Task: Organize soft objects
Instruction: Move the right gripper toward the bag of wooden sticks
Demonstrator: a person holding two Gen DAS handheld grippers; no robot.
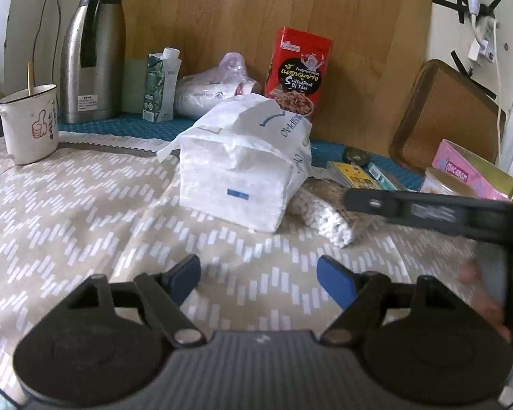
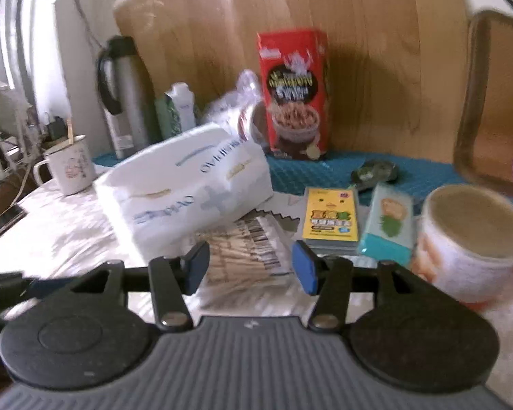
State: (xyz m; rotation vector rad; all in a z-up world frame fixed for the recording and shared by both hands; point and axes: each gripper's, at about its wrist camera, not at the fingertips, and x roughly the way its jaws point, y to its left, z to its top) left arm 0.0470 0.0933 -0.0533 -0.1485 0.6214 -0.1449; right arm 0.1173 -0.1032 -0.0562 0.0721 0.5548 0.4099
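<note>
Both grippers, left (image 1: 258, 278) and right (image 2: 251, 266), gape empty; square up on tissues (image 1: 239, 167) at twelve o'clock, squeeze gently

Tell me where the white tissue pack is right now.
In both wrist views the white tissue pack sits mid-table on the patterned cloth, in front of the red snack box, with the mug to its left.
</note>
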